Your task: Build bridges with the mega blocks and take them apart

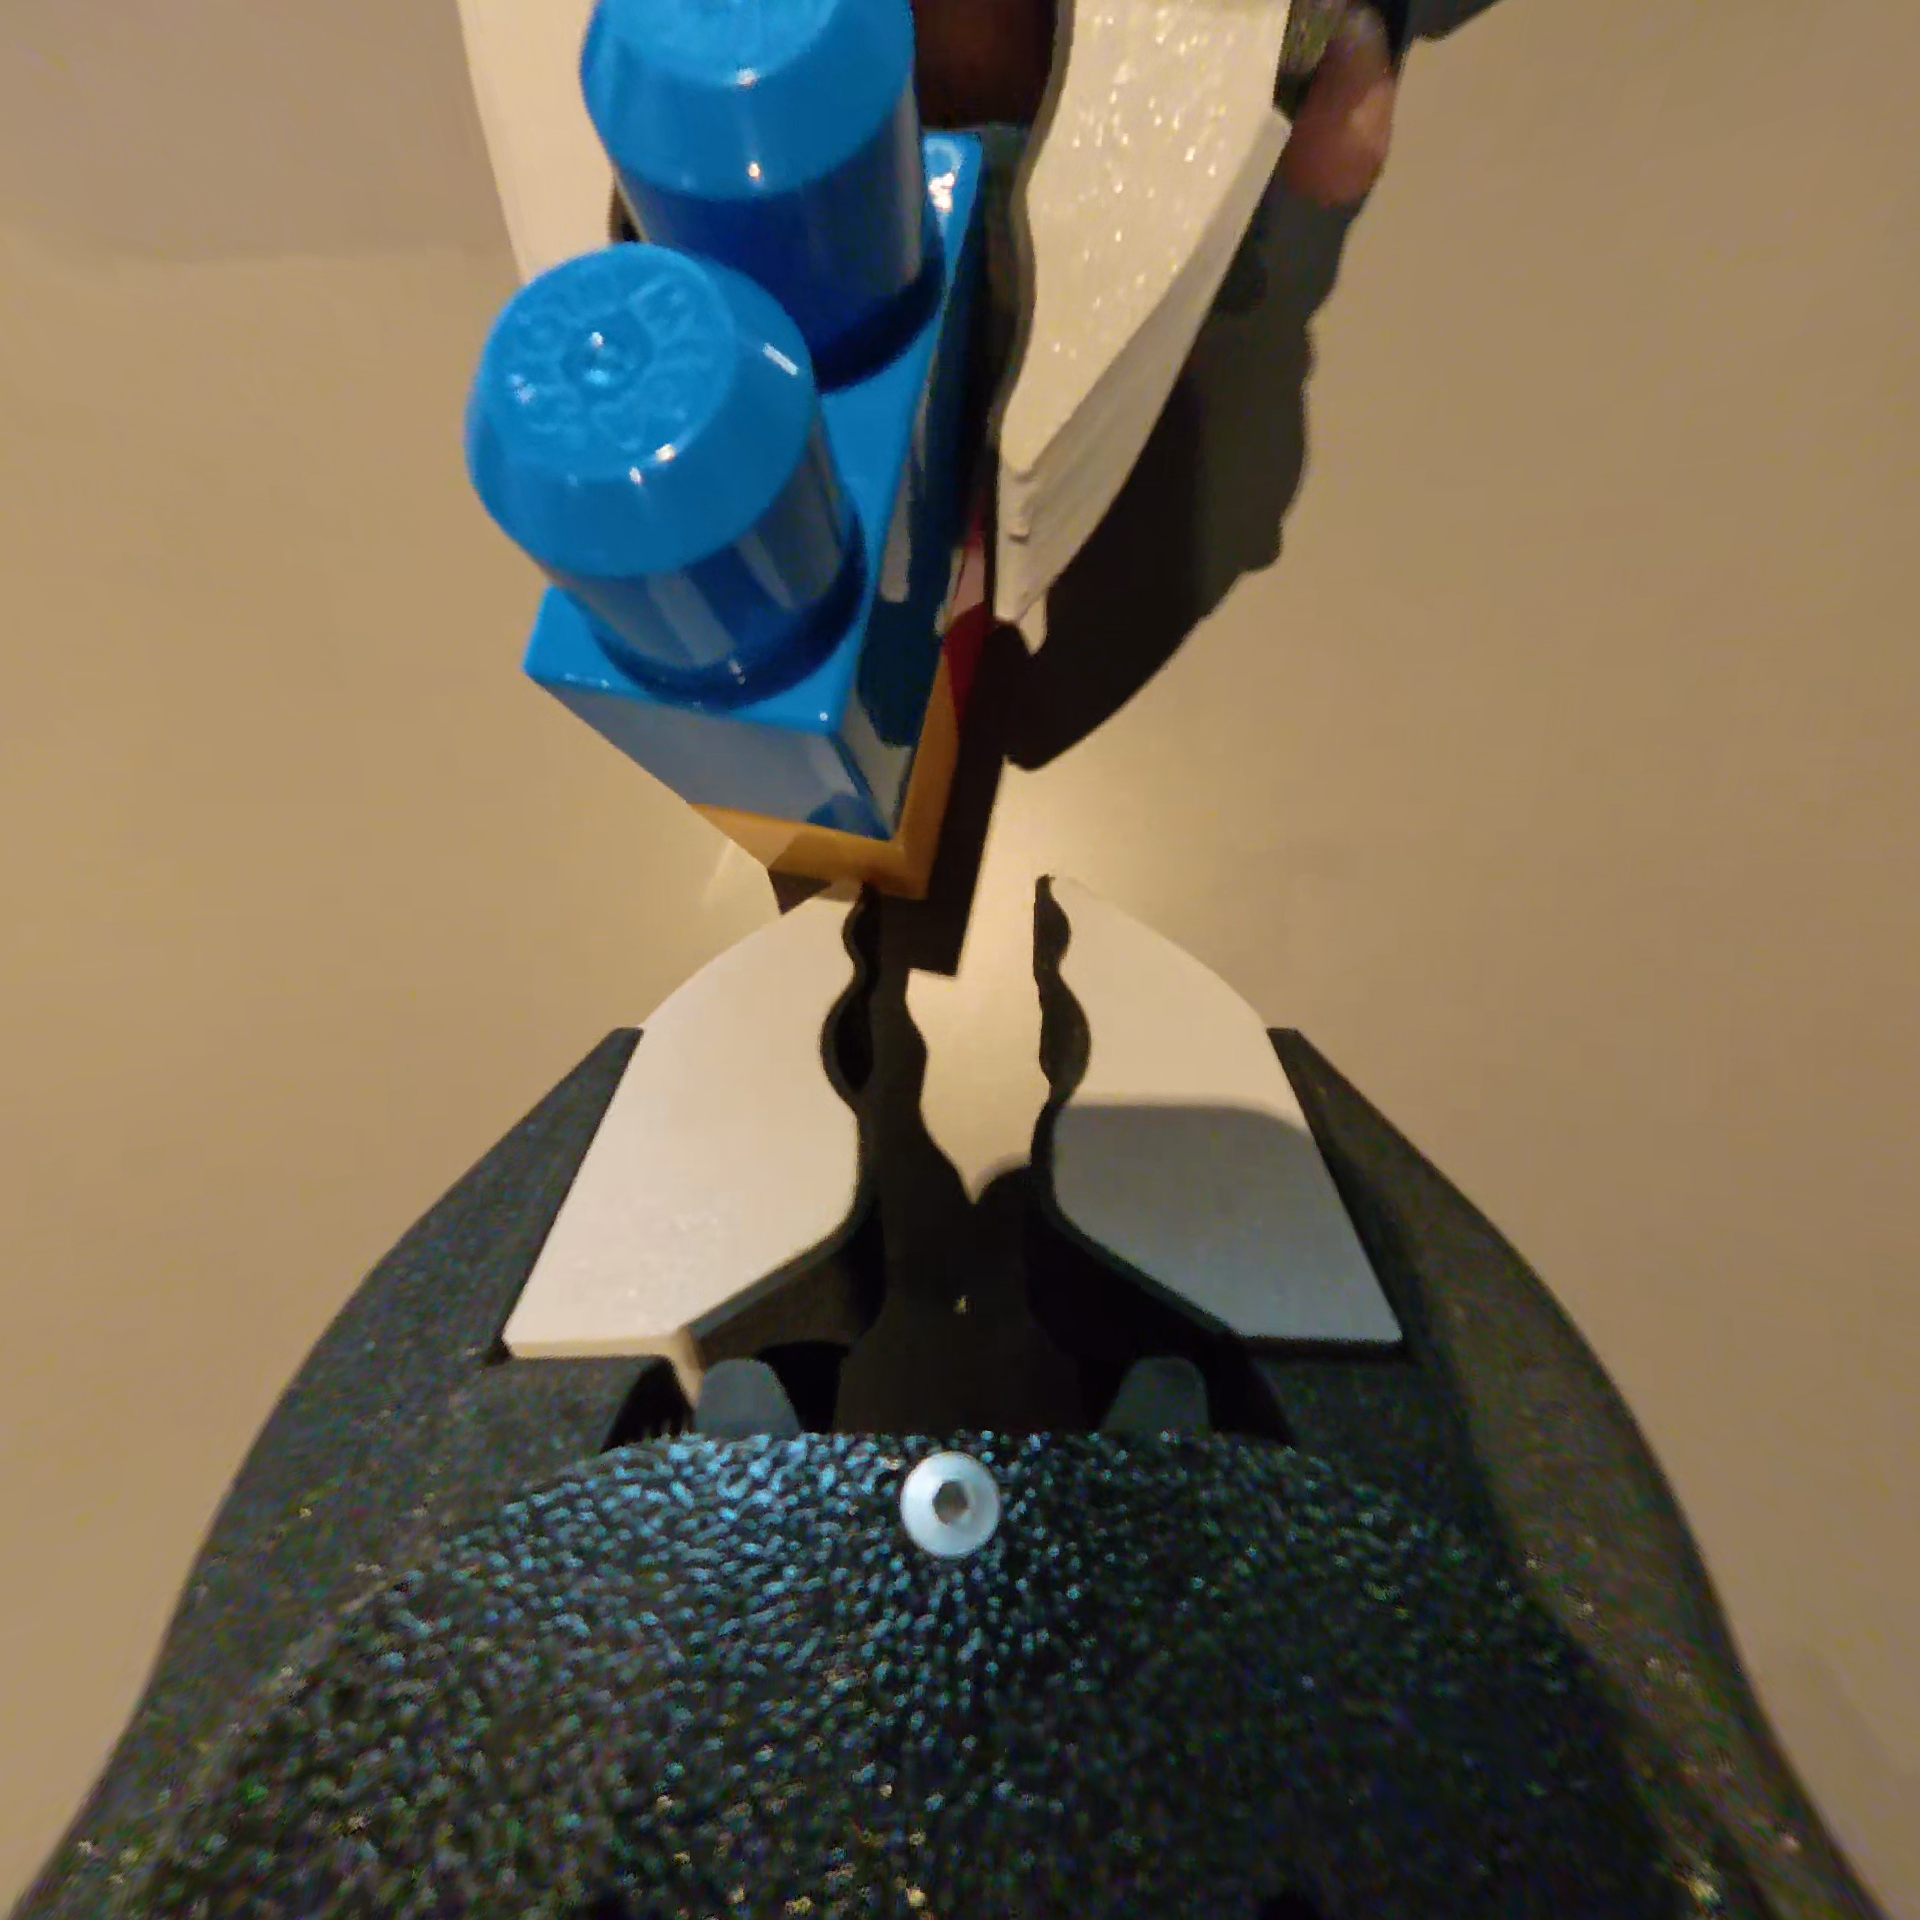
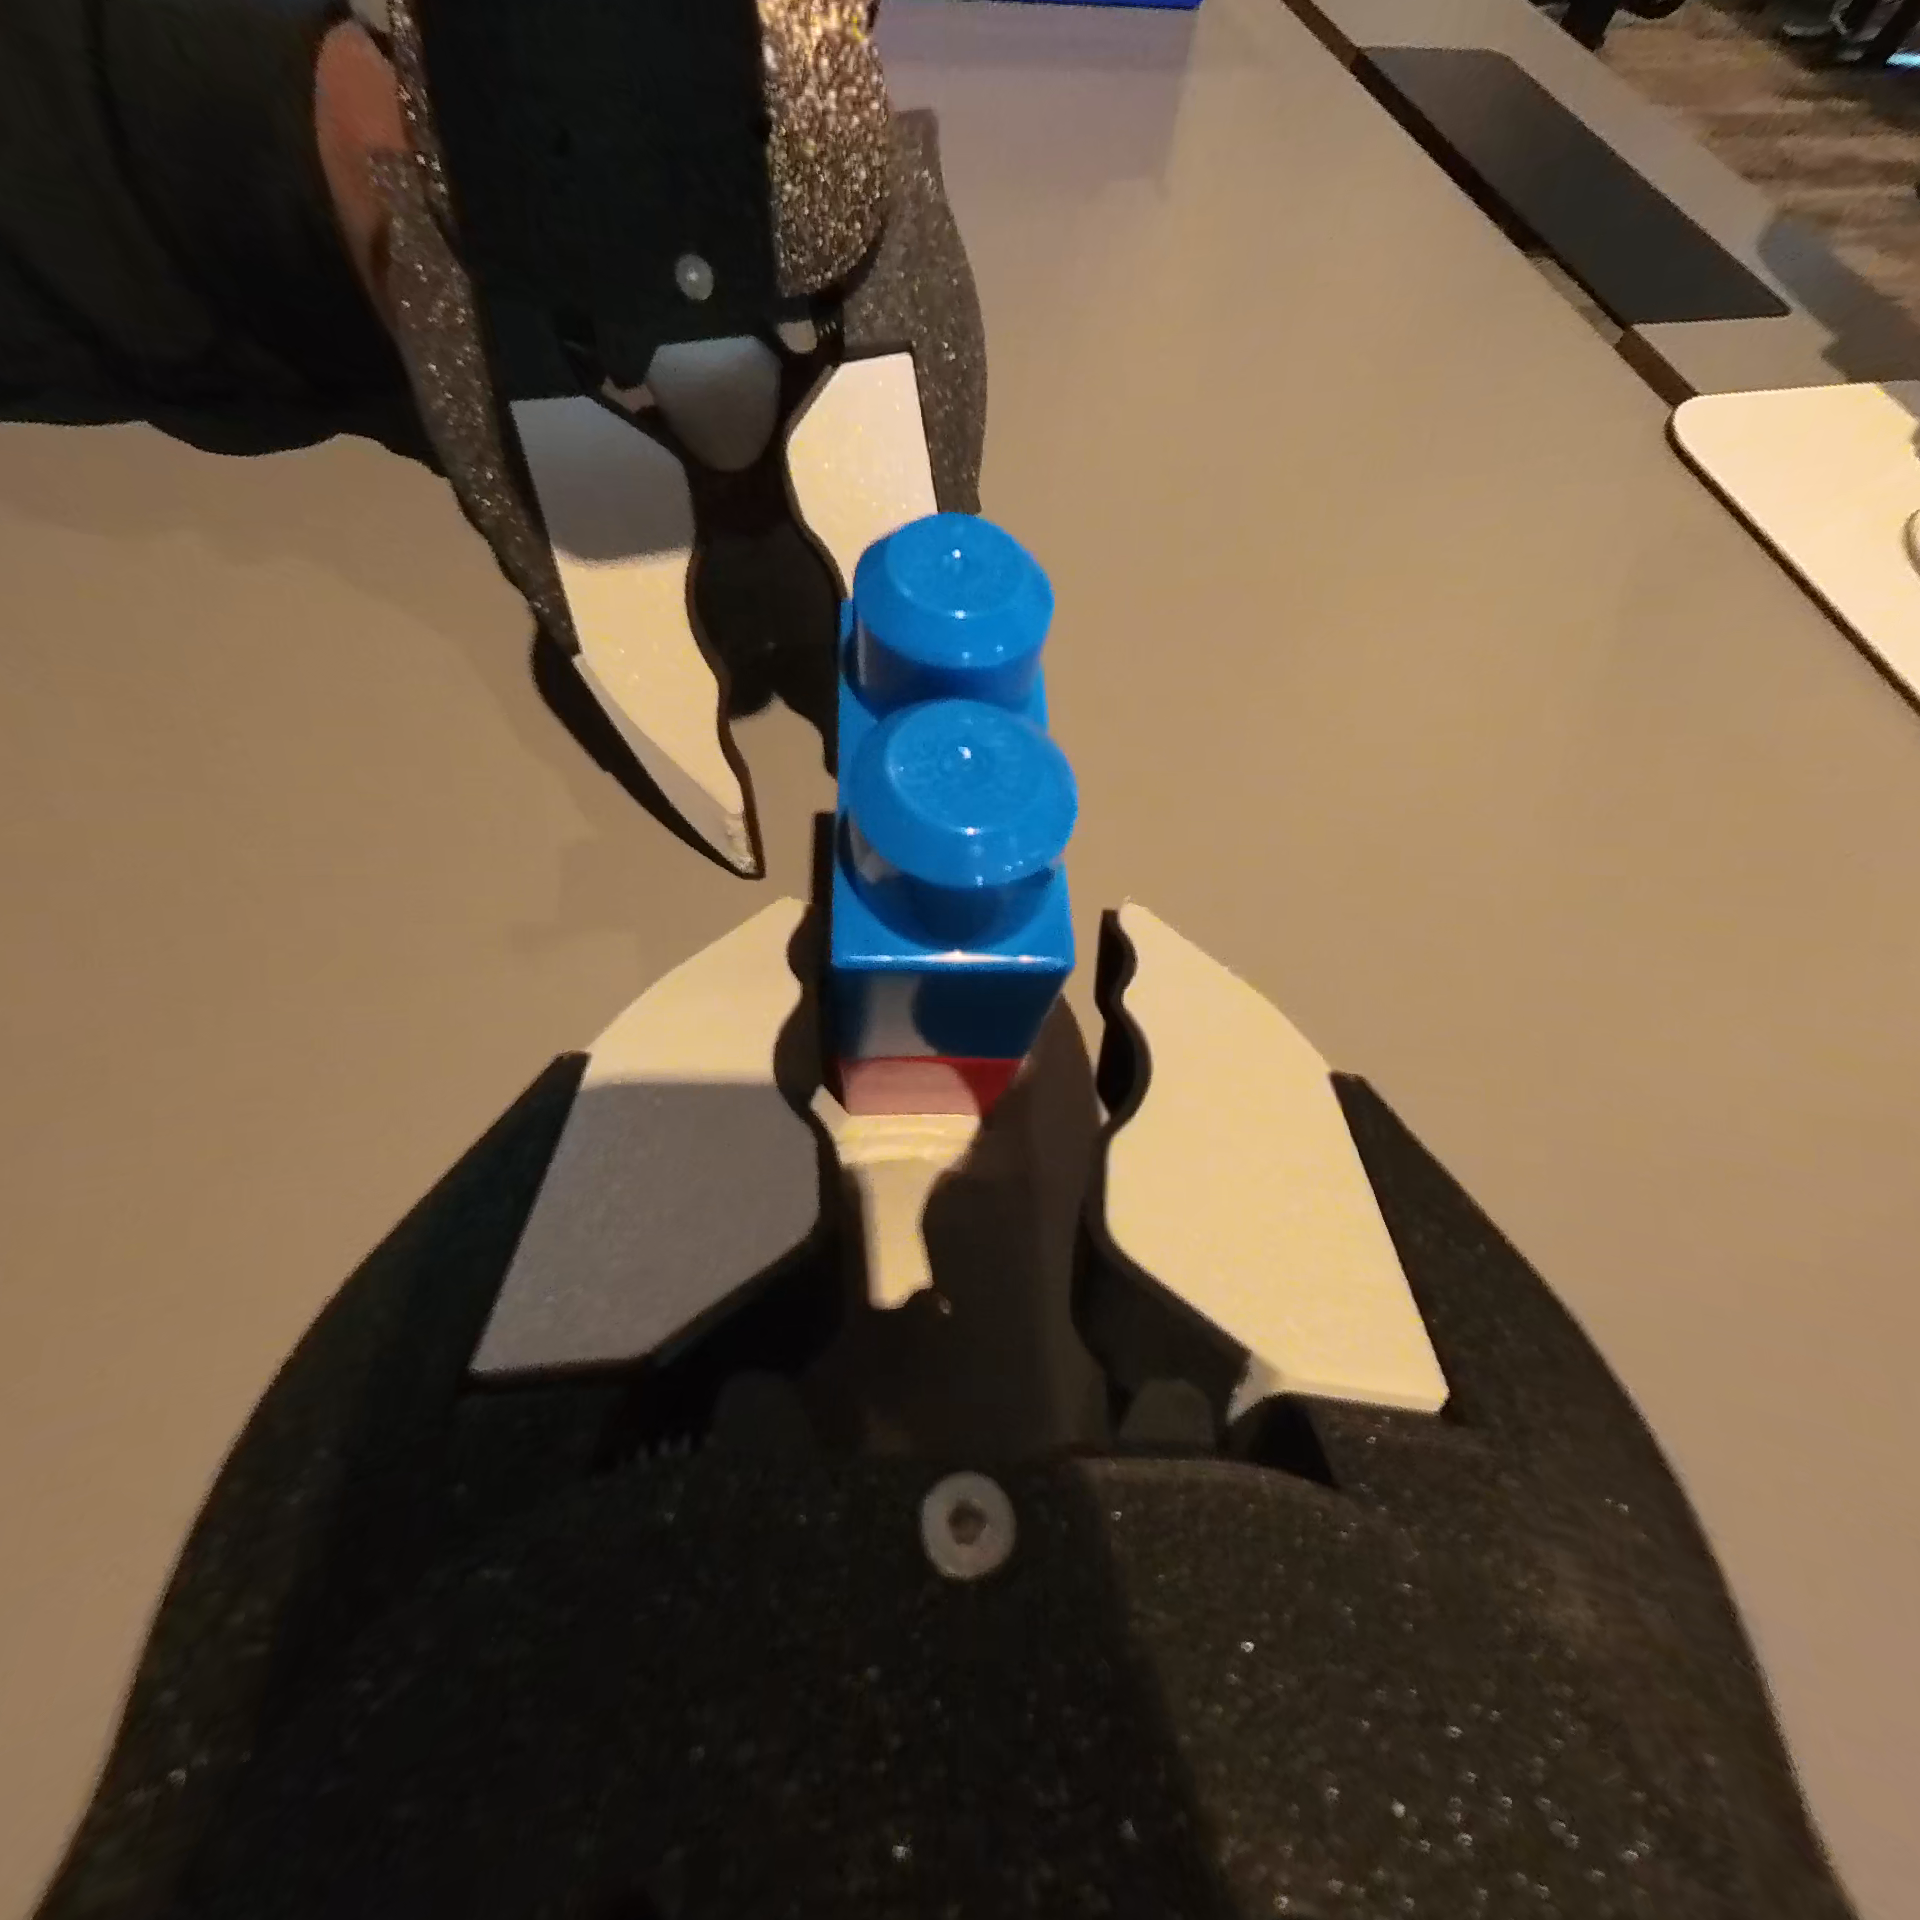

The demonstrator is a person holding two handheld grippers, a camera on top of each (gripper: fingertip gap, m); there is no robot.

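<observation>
A blue two-stud block (image 2: 951,831) tops a small stack, with a red block (image 2: 977,1075) under it and a yellow-orange block (image 1: 831,847) at the bottom. My right gripper (image 2: 951,920) comes in from the near side and is shut on the stack below the blue block. One of its white fingers (image 1: 1122,312) shows beside the stack in the left wrist view. My left gripper (image 1: 951,899) is open and empty, its tips just short of the stack's lower end. In the right wrist view it (image 2: 800,707) reaches in from the far left, beside the blue block (image 1: 727,416).
The grey table (image 2: 1403,779) spreads to both sides. A white board (image 2: 1808,520) lies at the right edge and a dark mat (image 2: 1579,187) at the far right. A person's hand (image 2: 348,177) holds the left gripper. Some 6 centimetres of space lies between my two pairs of fingers.
</observation>
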